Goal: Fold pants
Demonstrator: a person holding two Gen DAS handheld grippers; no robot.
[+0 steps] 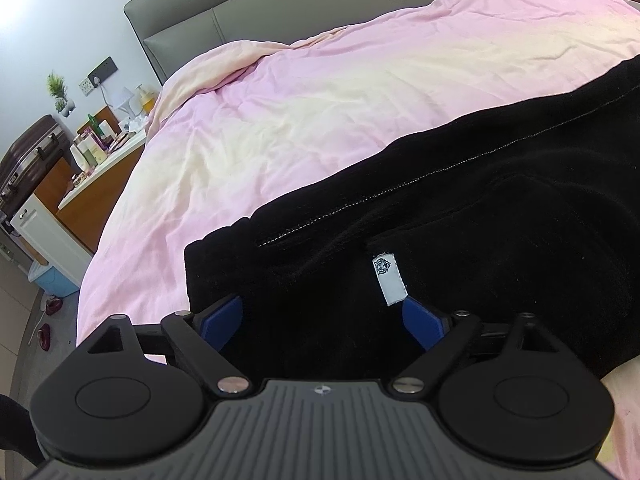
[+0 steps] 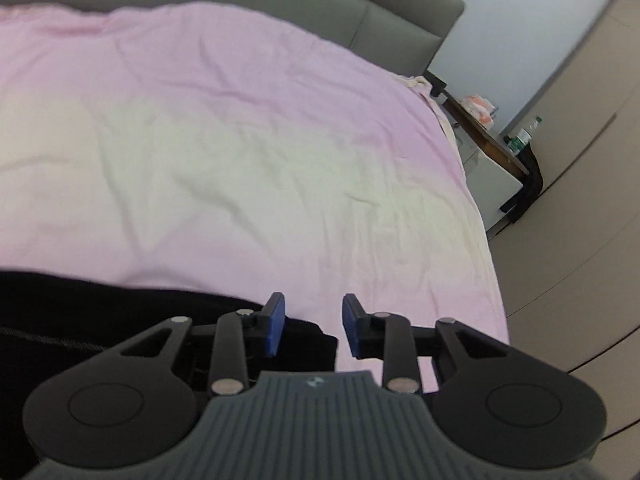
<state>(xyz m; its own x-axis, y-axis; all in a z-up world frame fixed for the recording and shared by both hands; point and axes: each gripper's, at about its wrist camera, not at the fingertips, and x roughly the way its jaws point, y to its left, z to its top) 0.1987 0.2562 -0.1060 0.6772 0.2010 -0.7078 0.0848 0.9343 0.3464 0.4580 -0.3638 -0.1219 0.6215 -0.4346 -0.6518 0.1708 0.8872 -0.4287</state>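
Only my left wrist view shows the white tag [image 1: 389, 279] on the black pants [image 1: 460, 232], lying on the pink bedcover [image 1: 280, 120]. My left gripper [image 1: 322, 322] is spread wide over them; my right gripper [image 2: 313, 323] is apart at their end [image 2: 308, 340], clamping nothing

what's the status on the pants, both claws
Left claw open, over the waist end of the black pants. Right claw open at the hem end, nothing gripped. Pants flat on the pink bedsheet. Nothing in the way.

The pants [image 1: 480, 216] are black with a pale dotted stitch line and a white label [image 1: 389, 279]. Under them, the bedspread [image 1: 300, 112] fades between pink and cream; beyond it stands a grey headboard [image 1: 248, 12].
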